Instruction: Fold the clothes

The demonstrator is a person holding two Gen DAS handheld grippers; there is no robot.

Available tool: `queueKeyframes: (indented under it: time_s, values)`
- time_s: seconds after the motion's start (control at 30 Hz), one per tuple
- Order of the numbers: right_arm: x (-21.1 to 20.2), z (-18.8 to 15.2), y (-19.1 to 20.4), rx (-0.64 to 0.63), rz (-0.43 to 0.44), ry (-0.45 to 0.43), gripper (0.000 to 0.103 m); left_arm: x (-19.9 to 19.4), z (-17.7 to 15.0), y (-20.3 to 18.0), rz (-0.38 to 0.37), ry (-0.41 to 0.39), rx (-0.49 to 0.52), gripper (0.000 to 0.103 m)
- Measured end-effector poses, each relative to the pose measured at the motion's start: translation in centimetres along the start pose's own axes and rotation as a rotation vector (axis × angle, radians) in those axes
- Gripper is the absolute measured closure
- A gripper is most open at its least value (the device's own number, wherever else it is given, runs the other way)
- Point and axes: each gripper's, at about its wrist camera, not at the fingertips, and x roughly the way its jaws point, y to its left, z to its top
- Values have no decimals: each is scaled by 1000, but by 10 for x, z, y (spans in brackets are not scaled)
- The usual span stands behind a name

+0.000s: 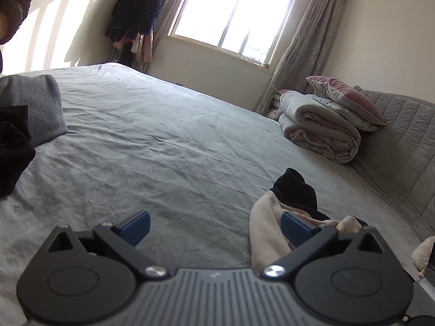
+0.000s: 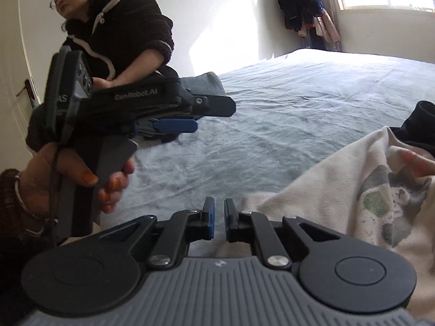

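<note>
A cream sweatshirt (image 2: pixel 320 190) with a grey-green print lies crumpled on the grey bed (image 2: pixel 285 114), right of my right gripper (image 2: pixel 219 221). Its blue pads stand almost together with nothing between them. A fingertip (image 2: pixel 416 160) rests on the sweatshirt, and a dark garment (image 2: pixel 416 127) lies behind it. In the left wrist view the same cream sweatshirt (image 1: pixel 265 217) and dark garment (image 1: pixel 296 187) lie by the right finger of my left gripper (image 1: pixel 214 226), which is wide open and empty. A hand (image 2: pixel 81 176) holds that left gripper (image 2: pixel 212 116) above the bed.
A folded grey garment (image 1: pixel 35 106) and a black one (image 1: pixel 13 146) sit at the bed's left side. A rolled duvet (image 1: pixel 318 133) and pink pillow (image 1: pixel 350 100) lie by the quilted headboard (image 1: pixel 402 141). A person in a dark fleece hoodie (image 2: pixel 119 35) sits beside the bed.
</note>
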Motion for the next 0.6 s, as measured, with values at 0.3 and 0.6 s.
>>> queueKeyframes:
  time_s: [0.3, 0.6]
  values:
    - [-2, -15, 46, -101, 8, 62, 94, 17, -7, -11, -27, 60, 68, 1]
    - [-103, -34, -14, 80, -215, -90, 86, 47, -36, -26, -181, 331, 305, 1]
